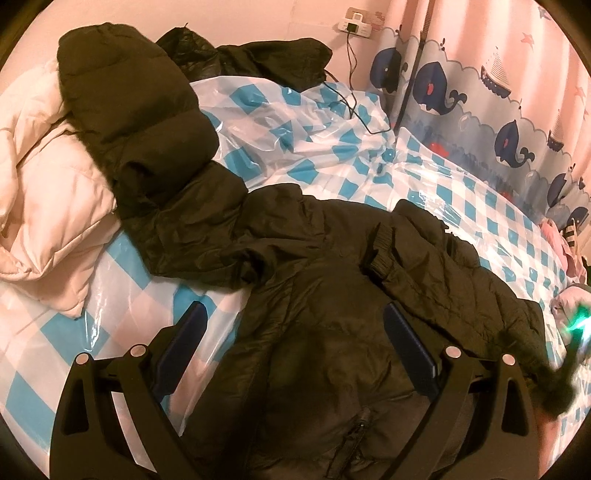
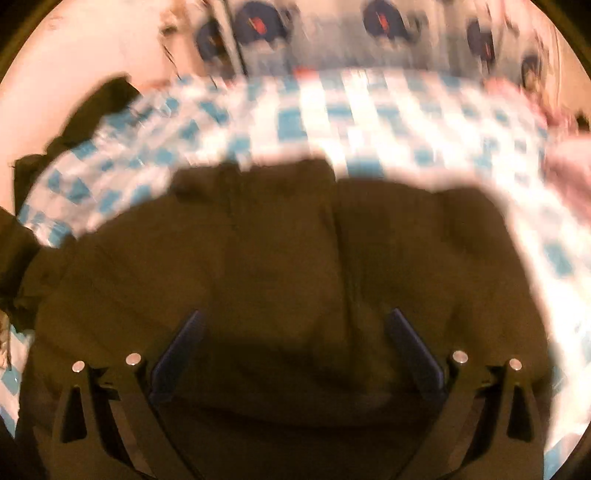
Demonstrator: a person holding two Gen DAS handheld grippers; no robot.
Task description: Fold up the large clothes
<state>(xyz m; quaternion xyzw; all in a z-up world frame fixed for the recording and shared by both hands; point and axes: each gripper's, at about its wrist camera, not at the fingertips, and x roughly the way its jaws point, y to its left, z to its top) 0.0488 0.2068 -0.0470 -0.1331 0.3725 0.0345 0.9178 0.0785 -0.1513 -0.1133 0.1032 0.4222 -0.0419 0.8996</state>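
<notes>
My left gripper (image 1: 291,314) hangs over the dark jacket (image 1: 332,295), fingers spread wide and gripping nothing; the left finger (image 1: 184,343) sits over the bed's checked cover (image 1: 480,221) at the garment's edge, the right finger (image 1: 410,350) over the dark fabric itself. The jacket sprawls across the lower middle of the left wrist view, a ribbed cuff (image 1: 380,247) lying just above centre. A second dark puffer coat (image 1: 140,122) is heaped in the upper left, resting against a cream quilt (image 1: 48,206) at the left edge. A cable (image 1: 351,85) trails down from a wall socket (image 1: 354,26) at the top, and whale-print curtains (image 1: 498,110) fill the upper right.

My right gripper (image 2: 295,332) is likewise released, fingers wide apart, and the jacket (image 2: 280,258) fills the whole lower half of that badly blurred view, directly beneath and between the fingers. Whether they touch the cloth, I cannot tell. Checked cover (image 2: 369,122) runs along the top.
</notes>
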